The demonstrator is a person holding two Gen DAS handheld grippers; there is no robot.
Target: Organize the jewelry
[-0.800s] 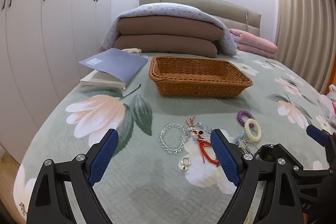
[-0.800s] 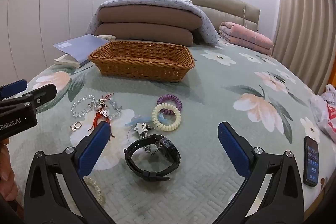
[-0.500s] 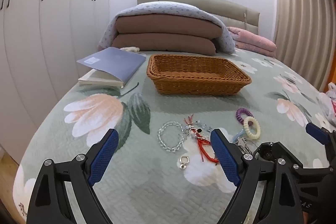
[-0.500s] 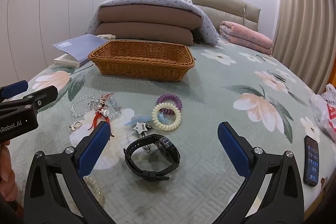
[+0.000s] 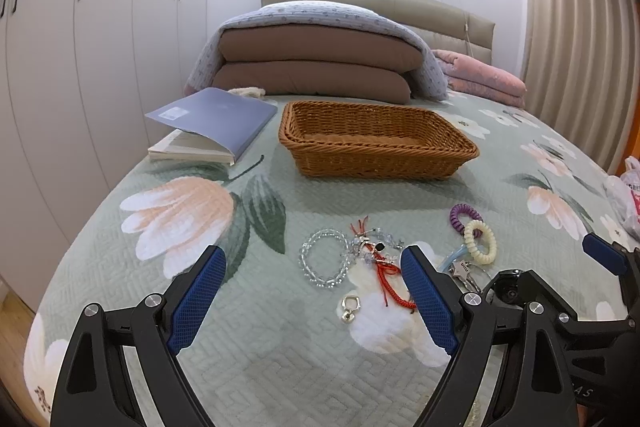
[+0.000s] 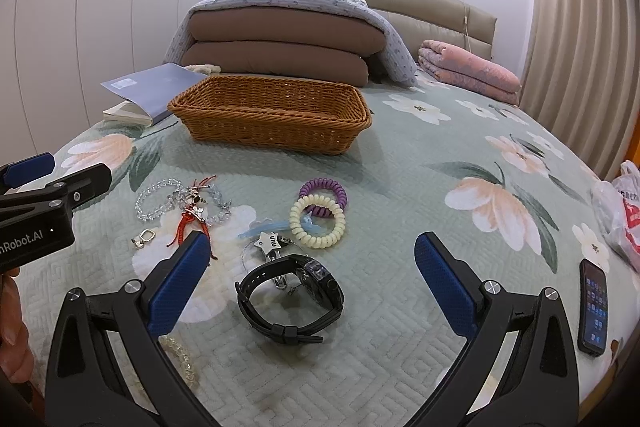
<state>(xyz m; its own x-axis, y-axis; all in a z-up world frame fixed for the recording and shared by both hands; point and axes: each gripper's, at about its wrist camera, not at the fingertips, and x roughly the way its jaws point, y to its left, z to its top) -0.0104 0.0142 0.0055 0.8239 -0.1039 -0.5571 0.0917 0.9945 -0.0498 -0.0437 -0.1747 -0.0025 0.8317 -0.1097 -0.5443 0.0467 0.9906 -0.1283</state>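
Jewelry lies scattered on the floral bedspread. A clear bead bracelet (image 5: pixel 324 261) (image 6: pixel 158 199), a red cord charm (image 5: pixel 386 275) (image 6: pixel 188 221), a small silver pendant (image 5: pixel 350 309) (image 6: pixel 142 239), a purple coil band (image 6: pixel 324 189) and a cream coil band (image 6: pixel 317 220) (image 5: pixel 480 241) lie in a loose group. A black watch (image 6: pixel 290 297) lies nearest my right gripper (image 6: pixel 312 285), which is open and empty above it. My left gripper (image 5: pixel 312 297) is open and empty, just short of the bead bracelet. An empty wicker basket (image 5: pixel 376 139) (image 6: pixel 272 113) stands beyond.
An open blue book (image 5: pixel 212 123) lies left of the basket. Folded brown quilts (image 5: pixel 316 67) and a pink blanket (image 6: pixel 468 71) sit at the headboard. A phone (image 6: pixel 593 307) and a plastic bag (image 6: pixel 620 215) lie at the right bed edge. White wardrobes stand on the left.
Both views shift very slightly. The left gripper has lifted a little. Both grippers stay open and nothing on the bed has moved.
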